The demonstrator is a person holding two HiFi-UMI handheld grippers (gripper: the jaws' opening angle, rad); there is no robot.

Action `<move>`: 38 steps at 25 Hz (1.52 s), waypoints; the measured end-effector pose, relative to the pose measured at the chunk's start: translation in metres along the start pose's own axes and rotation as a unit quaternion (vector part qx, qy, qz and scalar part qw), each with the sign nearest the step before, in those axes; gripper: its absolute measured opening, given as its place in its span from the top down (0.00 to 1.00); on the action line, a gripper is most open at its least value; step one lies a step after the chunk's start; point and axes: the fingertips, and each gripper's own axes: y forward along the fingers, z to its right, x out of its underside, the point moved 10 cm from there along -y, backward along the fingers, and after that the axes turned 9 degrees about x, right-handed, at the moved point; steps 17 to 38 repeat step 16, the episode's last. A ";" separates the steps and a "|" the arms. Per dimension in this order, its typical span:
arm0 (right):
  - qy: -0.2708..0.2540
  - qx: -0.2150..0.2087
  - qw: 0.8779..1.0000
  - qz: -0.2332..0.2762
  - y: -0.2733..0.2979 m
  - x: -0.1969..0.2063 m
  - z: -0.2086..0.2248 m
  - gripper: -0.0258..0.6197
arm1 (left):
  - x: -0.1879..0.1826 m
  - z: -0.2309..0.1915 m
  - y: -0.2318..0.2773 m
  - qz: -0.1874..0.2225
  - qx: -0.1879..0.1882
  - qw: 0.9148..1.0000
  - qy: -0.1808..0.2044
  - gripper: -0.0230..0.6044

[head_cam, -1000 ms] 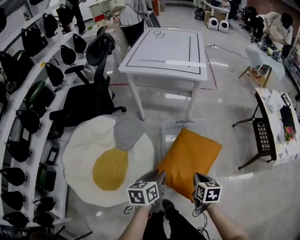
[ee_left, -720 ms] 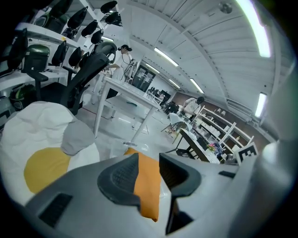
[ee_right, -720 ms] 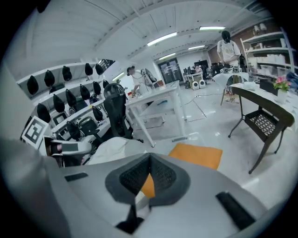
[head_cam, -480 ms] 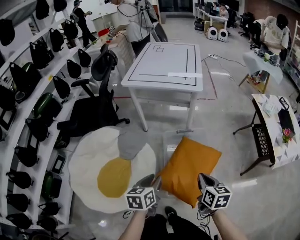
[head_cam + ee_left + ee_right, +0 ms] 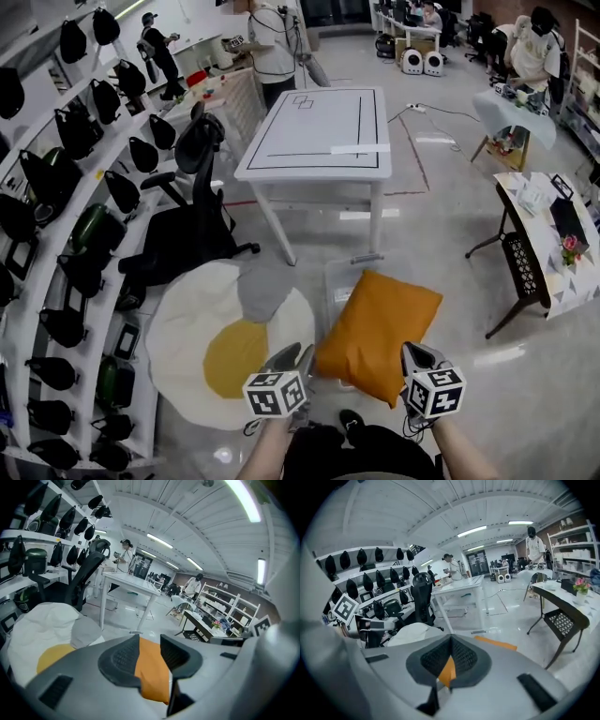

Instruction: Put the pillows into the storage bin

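An orange pillow (image 5: 375,328) hangs over a clear storage bin (image 5: 339,275) on the floor, and hides most of it. My left gripper (image 5: 298,361) is shut on the pillow's near left edge. My right gripper (image 5: 412,361) is shut on its near right corner. In the left gripper view, orange cloth (image 5: 152,667) fills the gap between the dark pads of the left gripper (image 5: 150,653). In the right gripper view, a fold of the orange pillow (image 5: 448,671) is pinched in the right gripper (image 5: 451,658). A big fried-egg pillow (image 5: 225,347) lies on the floor to the left, with a grey pillow (image 5: 262,289) on it.
A white table (image 5: 319,131) stands beyond the bin. A black office chair (image 5: 187,216) is at the left, by curved shelves of dark gear (image 5: 56,187). A small black-legged table (image 5: 544,225) stands at the right. People work at the back of the room.
Both grippers, still holding the orange pillow, sit a little lower in the head view and nearer to me. The view has tilted up to show more of the room.
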 end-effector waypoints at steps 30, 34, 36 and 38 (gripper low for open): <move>-0.044 -0.026 0.999 0.013 0.022 0.001 -0.065 0.96 | -0.005 -0.057 -0.007 0.007 -0.006 1.000 0.003 0.74; -0.044 -0.026 0.999 0.013 0.022 0.001 -0.065 0.96 | -0.005 -0.057 -0.007 0.007 -0.006 1.000 0.003 0.74; -0.044 -0.026 0.999 0.013 0.022 0.001 -0.065 0.96 | -0.005 -0.057 -0.007 0.007 -0.006 1.000 0.003 0.74; -0.044 -0.026 0.999 0.013 0.022 0.001 -0.065 0.96 | -0.005 -0.057 -0.007 0.007 -0.006 1.000 0.003 0.74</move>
